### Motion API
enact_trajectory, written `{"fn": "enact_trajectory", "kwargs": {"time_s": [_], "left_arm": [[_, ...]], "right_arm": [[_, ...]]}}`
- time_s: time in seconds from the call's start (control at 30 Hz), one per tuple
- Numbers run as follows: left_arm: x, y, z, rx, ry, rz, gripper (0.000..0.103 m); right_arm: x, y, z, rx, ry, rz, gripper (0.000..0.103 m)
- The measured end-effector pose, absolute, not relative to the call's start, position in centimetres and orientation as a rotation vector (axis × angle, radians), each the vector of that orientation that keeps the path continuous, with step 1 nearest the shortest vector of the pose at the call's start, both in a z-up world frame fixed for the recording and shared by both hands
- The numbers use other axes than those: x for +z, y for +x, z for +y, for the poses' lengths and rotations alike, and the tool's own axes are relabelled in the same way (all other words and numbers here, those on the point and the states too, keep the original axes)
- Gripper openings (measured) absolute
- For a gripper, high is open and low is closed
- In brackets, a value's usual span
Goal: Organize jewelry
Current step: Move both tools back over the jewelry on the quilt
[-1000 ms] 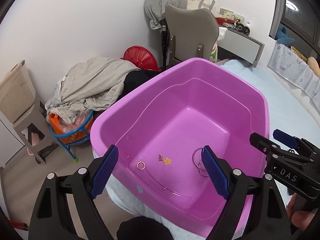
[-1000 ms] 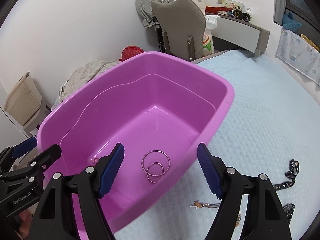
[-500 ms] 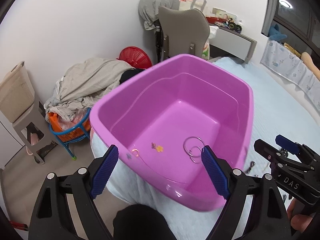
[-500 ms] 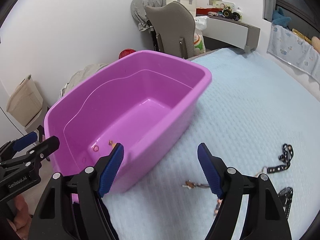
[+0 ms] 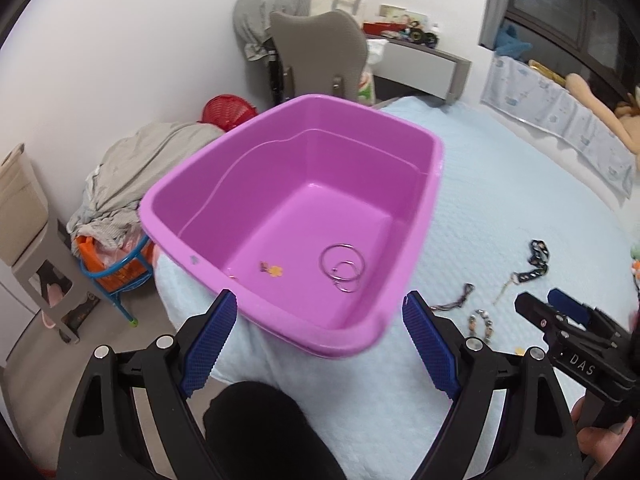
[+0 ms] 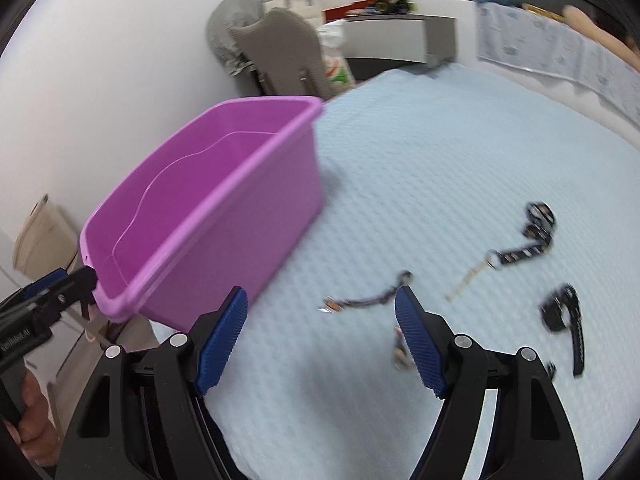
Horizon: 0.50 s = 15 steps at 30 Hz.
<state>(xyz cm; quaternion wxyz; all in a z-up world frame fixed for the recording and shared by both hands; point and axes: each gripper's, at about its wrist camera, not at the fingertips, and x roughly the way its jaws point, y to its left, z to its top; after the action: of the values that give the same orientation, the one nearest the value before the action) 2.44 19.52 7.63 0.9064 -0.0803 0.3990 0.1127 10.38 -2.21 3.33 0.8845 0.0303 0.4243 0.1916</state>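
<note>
A purple plastic tub [image 5: 424,216] [image 6: 248,216] sits at the corner of the pale blue bed. Inside it lie two linked silver rings [image 5: 343,267] and a small orange flower charm [image 5: 274,270]. My left gripper [image 5: 318,312] is open and empty, hovering over the tub's near rim. To its right my right gripper [image 6: 320,312] [image 5: 560,312] is also open and empty, above the bedspread. Loose jewelry is spread on the bed: a thin dark chain [image 6: 368,298], a black chain with a ring [image 6: 524,248] and a black strap [image 6: 562,312]. The right view is blurred.
The blue bedspread [image 6: 420,160] stretches to the right and far side. Left of the bed stand a clothes pile [image 5: 144,160], an orange basket on a blue stand [image 5: 116,268], a red basket [image 5: 228,108] and a grey chair [image 5: 320,52]. A dark knee [image 5: 260,428] shows below my left gripper.
Both grippers have swung to the right: the tub has slid left in both views. The right gripper went from above the tub's rings to over the bedspread jewelry. Both stayed open.
</note>
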Motion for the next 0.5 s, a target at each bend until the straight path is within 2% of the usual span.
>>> {"fn": "enact_trajectory", "kwargs": {"time_s": [0.5], "left_arm": [[6.3, 2.9, 10.9, 0.039, -0.082, 0.828, 0.083]], "right_arm": [[-0.4, 2.2, -16.4, 0.164, 0.226, 0.908, 0.073]]}}
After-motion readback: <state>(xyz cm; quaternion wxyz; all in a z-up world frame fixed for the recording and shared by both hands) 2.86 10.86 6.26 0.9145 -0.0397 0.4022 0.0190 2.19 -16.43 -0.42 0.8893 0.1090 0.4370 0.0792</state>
